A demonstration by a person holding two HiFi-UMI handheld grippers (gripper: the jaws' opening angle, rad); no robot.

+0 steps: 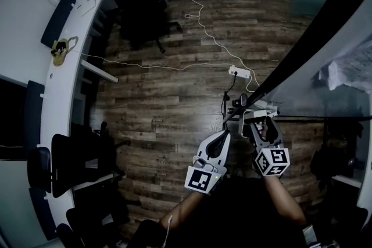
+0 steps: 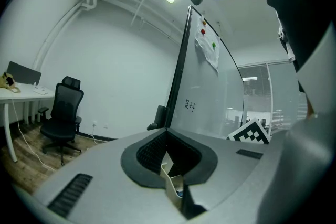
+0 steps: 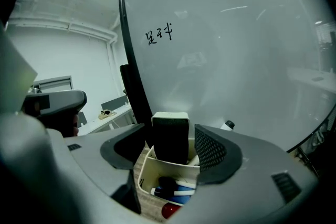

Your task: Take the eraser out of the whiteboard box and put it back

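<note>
Wood-plank floor (image 1: 163,107) fills the head view, where my left gripper (image 1: 223,135) and right gripper (image 1: 256,126) reach forward side by side.

Left gripper view: my fingers (image 2: 149,152) are clenched tip to tip, with a wall of the whiteboard box (image 2: 169,176) showing beneath.

Right gripper view: my fingers (image 3: 210,149) are released, spread either side of the eraser (image 3: 170,136), which stands upright in the box above markers (image 3: 176,191).
</note>
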